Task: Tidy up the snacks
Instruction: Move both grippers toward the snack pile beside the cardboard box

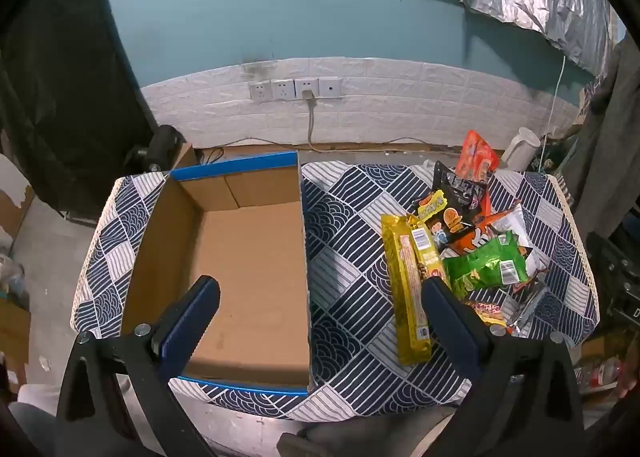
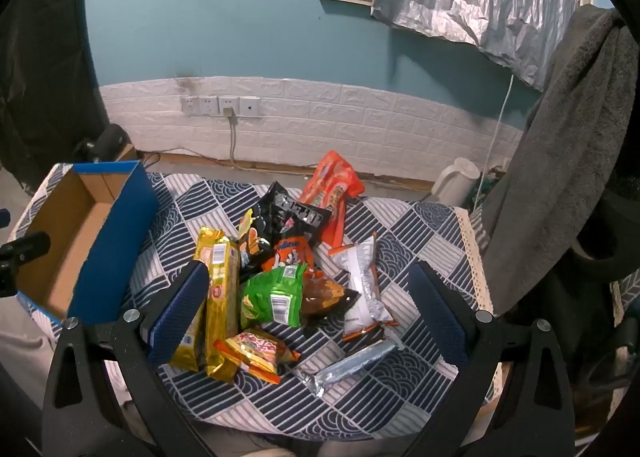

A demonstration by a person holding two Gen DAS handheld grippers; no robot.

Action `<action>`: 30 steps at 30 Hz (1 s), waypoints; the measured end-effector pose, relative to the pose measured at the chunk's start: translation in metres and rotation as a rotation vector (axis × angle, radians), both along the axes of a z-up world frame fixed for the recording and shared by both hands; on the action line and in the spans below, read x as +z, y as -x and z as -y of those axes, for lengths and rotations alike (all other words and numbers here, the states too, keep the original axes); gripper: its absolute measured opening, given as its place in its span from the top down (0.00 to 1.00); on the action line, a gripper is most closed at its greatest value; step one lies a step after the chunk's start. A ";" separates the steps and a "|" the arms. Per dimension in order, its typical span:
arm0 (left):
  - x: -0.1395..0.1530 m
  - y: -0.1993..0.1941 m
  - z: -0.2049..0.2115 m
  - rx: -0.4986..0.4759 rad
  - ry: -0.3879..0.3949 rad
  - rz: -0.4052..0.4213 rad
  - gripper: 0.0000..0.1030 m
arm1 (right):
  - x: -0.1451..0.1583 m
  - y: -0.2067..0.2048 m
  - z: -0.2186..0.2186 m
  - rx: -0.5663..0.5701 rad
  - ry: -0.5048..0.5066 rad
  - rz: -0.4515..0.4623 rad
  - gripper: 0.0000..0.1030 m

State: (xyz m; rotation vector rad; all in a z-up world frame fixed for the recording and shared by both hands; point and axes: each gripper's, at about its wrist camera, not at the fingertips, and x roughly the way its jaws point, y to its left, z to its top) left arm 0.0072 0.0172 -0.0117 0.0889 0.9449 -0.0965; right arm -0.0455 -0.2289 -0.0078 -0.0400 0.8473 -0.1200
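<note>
Since both the left tool (image 1: 320, 297) and right tool (image 2: 308, 293) hang wide and empty, the slippery snack bags (image 2: 276, 297) just below the right tool could slide away and miss the box (image 1: 240, 257).

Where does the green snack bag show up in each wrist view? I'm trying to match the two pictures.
Left wrist view: the green snack bag lies right of centre, in the pile, just right of the gold packets.
Right wrist view: the green snack bag lies near the centre, between the open fingers.
Shared landmark: the cardboard box, left of the pile in both.
</note>
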 end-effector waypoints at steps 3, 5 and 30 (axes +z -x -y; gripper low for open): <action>-0.001 0.000 0.000 -0.002 0.004 -0.004 0.01 | -0.001 -0.001 0.001 -0.001 0.004 -0.003 0.05; -0.002 -0.002 0.002 -0.006 0.002 -0.006 0.01 | -0.001 -0.001 0.002 -0.004 0.005 -0.002 0.05; -0.030 -0.052 0.046 -0.039 -0.096 -0.076 0.01 | -0.036 -0.041 0.072 -0.026 0.021 -0.160 0.05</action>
